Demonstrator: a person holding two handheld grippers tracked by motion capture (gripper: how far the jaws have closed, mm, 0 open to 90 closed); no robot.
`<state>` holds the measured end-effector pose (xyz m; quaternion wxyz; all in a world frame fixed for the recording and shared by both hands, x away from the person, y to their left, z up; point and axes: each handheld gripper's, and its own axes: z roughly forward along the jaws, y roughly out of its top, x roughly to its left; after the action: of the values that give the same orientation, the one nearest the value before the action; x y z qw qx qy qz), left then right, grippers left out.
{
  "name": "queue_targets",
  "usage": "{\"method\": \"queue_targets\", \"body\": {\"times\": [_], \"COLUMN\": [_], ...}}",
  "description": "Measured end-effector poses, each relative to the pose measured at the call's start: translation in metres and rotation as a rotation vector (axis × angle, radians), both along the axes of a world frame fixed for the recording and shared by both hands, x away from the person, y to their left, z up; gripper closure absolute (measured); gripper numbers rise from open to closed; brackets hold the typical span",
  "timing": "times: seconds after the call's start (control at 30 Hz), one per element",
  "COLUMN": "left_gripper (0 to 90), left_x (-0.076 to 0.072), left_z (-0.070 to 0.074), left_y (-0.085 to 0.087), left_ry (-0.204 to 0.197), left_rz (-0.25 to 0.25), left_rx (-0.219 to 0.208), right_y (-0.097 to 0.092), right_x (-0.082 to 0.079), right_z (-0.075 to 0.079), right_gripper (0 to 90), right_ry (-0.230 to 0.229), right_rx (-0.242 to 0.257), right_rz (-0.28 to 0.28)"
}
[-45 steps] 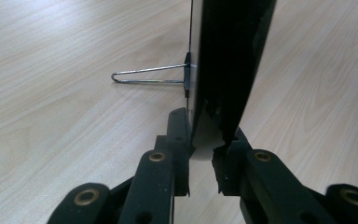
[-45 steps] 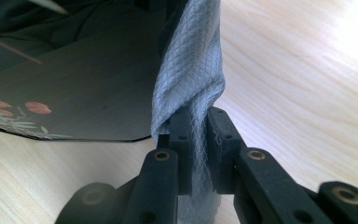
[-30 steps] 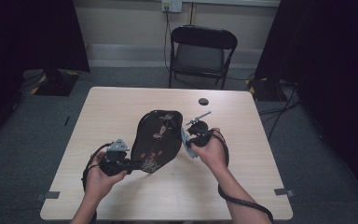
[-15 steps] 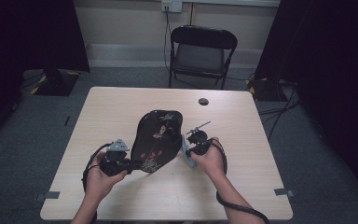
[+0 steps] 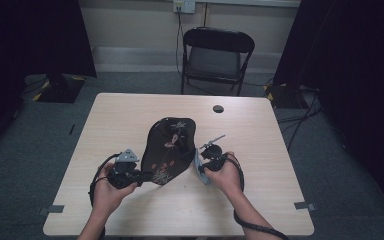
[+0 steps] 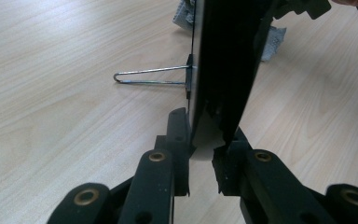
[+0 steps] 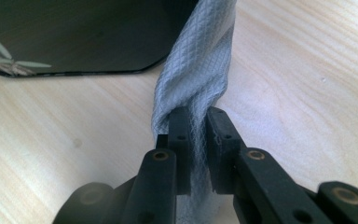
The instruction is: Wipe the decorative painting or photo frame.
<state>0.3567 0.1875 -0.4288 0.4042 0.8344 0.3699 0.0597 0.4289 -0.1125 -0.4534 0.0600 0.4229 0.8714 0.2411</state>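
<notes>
A black tray (image 5: 170, 147) with a pale flower pattern stands tilted on its edge over the middle of the table. My left gripper (image 5: 141, 175) is shut on the tray's near left rim; in the left gripper view the tray (image 6: 226, 56) shows edge-on between the jaws of that gripper (image 6: 205, 140). My right gripper (image 5: 201, 162) is shut on a grey checked cloth (image 7: 200, 70) at the tray's right side. In the right gripper view the cloth hangs bunched from the gripper (image 7: 196, 121), next to the tray's dark face (image 7: 84, 32).
A thin wire loop (image 6: 149, 77) sticks out from the tray's side near the tabletop. A small black round thing (image 5: 218, 108) lies at the far side of the wooden table (image 5: 105, 120). A black folding chair (image 5: 215, 55) stands behind it.
My right hand has come down and a little nearer along the tray's right side with the cloth. The left hand and the tray have kept still.
</notes>
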Motion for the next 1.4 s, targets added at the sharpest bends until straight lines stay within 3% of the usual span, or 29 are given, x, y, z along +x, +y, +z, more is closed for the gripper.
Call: {"method": "queue_targets", "body": {"times": [0.17, 0.33, 0.63, 0.87, 1.17, 1.4], "left_gripper": [78.5, 78.3, 77.8, 64.4, 44.8, 37.6], "left_x": [0.002, 0.002, 0.001, 0.001, 0.000, -0.002], "left_z": [0.000, -0.001, -0.001, 0.000, -0.001, -0.002], "left_y": [-0.001, 0.000, -0.001, 0.001, 0.001, 0.002], "left_ry": [-0.005, 0.000, 0.004, 0.020, 0.029, 0.013], "left_rz": [0.005, 0.009, 0.027, 0.072, 0.072, 0.073], "left_rx": [0.001, -0.008, -0.012, 0.006, -0.005, -0.008], "right_y": [-0.007, -0.029, -0.062, -0.069, -0.068, -0.071], "right_x": [-0.002, 0.001, 0.003, 0.003, 0.003, 0.002], "right_z": [0.003, 0.010, 0.016, 0.013, 0.010, 0.010], "right_gripper": [81.8, 81.7, 81.3, 79.6, 67.4, 58.4], "right_ry": [-0.027, -0.054, -0.090, -0.096, -0.101, -0.115], "right_rx": [-0.019, -0.007, -0.052, -0.062, -0.062, -0.045], "right_rz": [-0.004, -0.041, -0.096, -0.107, -0.106, -0.117]}}
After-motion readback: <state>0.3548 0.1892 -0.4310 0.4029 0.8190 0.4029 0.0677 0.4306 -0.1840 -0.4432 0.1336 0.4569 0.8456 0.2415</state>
